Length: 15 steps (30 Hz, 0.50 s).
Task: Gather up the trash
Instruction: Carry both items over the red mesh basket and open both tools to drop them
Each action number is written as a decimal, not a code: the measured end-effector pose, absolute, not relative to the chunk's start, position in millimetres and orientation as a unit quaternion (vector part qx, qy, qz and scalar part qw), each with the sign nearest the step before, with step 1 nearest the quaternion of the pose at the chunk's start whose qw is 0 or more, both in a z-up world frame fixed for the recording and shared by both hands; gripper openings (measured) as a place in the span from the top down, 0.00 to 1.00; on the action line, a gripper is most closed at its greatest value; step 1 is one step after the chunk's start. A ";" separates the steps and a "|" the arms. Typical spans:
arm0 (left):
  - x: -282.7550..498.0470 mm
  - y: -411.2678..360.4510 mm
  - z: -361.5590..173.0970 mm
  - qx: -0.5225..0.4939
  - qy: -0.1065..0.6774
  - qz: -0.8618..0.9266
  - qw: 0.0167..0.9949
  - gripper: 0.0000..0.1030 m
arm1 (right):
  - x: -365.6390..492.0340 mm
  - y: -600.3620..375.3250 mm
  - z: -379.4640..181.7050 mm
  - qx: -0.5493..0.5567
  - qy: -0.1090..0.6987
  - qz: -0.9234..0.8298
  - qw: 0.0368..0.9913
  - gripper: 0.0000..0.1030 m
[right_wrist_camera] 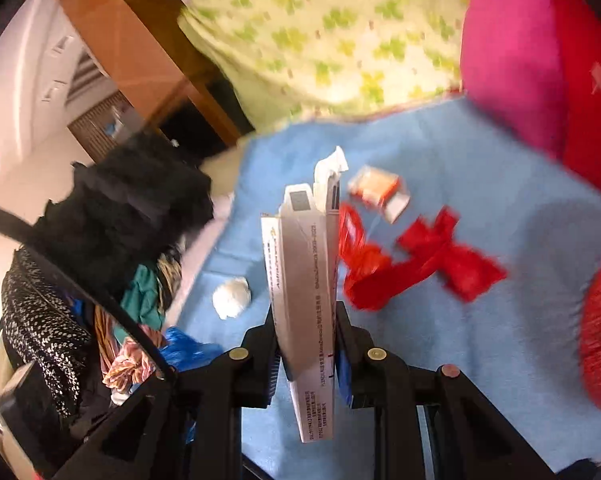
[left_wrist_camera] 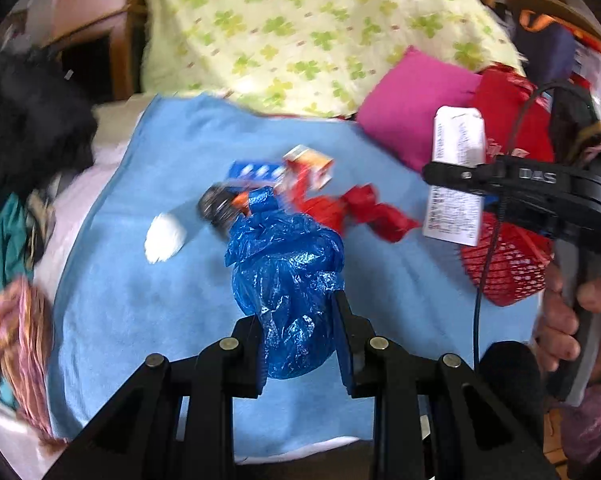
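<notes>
My left gripper (left_wrist_camera: 296,316) is shut on a crumpled blue plastic bag (left_wrist_camera: 284,264), held just above a light blue towel (left_wrist_camera: 140,280). My right gripper (right_wrist_camera: 304,316) is shut on a flattened white carton (right_wrist_camera: 300,248) with small print, which stands upright between its fingers. In the left wrist view the same carton (left_wrist_camera: 458,140) shows at the right, clamped in the right gripper (left_wrist_camera: 436,174). On the towel lie a red wrapper (right_wrist_camera: 420,264), a white tissue ball (right_wrist_camera: 231,297) and a small orange and white box (right_wrist_camera: 376,186).
A red mesh basket (left_wrist_camera: 508,264) sits at the towel's right edge, under the right gripper. Behind are a pink cushion (left_wrist_camera: 412,100) and a green-flowered cloth (left_wrist_camera: 300,32). A pile of clothes with a black fuzzy garment (left_wrist_camera: 28,120) lies to the left. A hand (left_wrist_camera: 560,320) holds the right gripper's handle.
</notes>
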<state>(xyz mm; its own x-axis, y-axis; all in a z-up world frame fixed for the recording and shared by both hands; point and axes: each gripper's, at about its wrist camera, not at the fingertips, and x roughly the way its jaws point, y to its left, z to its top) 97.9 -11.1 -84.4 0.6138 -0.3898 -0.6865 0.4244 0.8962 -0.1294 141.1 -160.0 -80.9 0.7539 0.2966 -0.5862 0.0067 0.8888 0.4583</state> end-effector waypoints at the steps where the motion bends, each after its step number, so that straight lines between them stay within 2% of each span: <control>1: 95.4 -22.1 -75.6 0.031 0.368 -0.240 0.898 0.71 | 130.9 -164.8 -72.5 0.221 0.331 0.079 0.914 0.76; 9: 97.3 -134.1 -17.5 0.071 0.327 -0.363 0.870 0.71 | 36.5 -261.2 -14.4 0.263 0.258 0.024 0.929 0.76; 15: 101.0 -243.6 -1.5 0.097 0.323 -0.445 0.829 0.70 | -8.2 -341.8 -8.5 0.276 0.237 -0.058 0.930 0.76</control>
